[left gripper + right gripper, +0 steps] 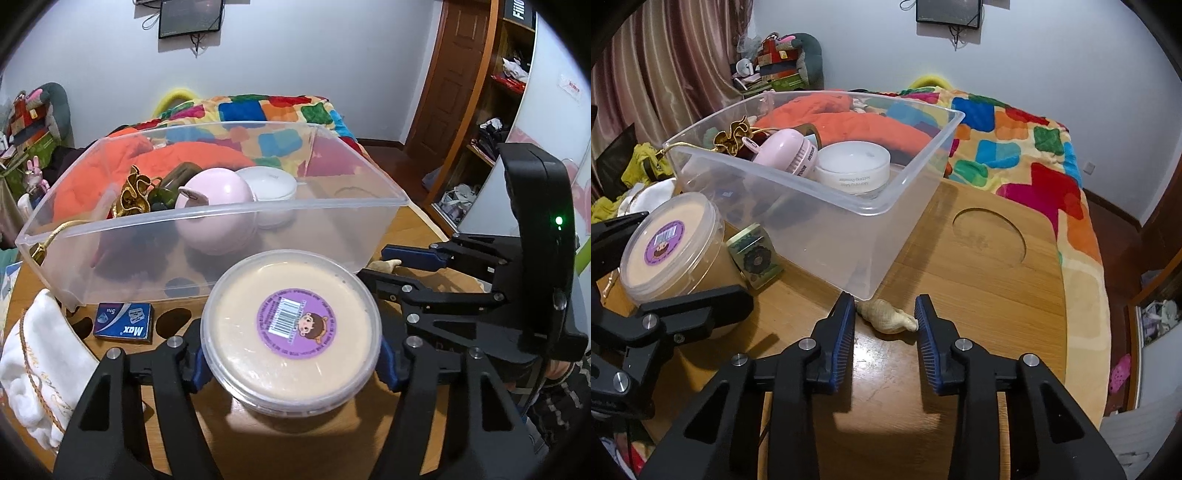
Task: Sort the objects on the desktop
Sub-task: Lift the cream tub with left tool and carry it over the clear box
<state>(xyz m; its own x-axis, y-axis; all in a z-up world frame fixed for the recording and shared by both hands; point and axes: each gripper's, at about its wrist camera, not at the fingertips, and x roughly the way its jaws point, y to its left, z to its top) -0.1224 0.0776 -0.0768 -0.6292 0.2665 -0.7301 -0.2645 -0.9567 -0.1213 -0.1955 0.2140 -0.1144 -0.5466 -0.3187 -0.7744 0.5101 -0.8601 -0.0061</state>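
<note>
Room: white walls are enclosing a bedroom, with a bed [1015, 140] under a bright patchwork blanket lying just behind the wooden bench [979, 295].
Bench: it is carrying a clear plastic bin [207, 225], and a round recess [990, 240] is showing in its top to the right of the bin.
Bin contents: a pink round device [218, 192], a white round jar [853, 166] and a gold-coloured trinket [133, 194] are sitting inside.
Left tool [291, 363]: its blue pads are pressing on both sides of a lidded round tub [291, 328] with a purple sticker on its lid, standing on the bench just in front of the bin.
Right tool [886, 325]: its jaws are standing narrow around a pale seashell [886, 319] lying on the bench beside the bin's near corner; the right pad is touching the shell's tip, while the left pad is looking just clear of it, so no firm grip is showing.
Loose items: a small blue box [123, 323] marked Max and a white cloth pouch [40, 365] are lying left of the tub; a small green patterned box [755, 254] is standing between the tub and the bin.
</note>
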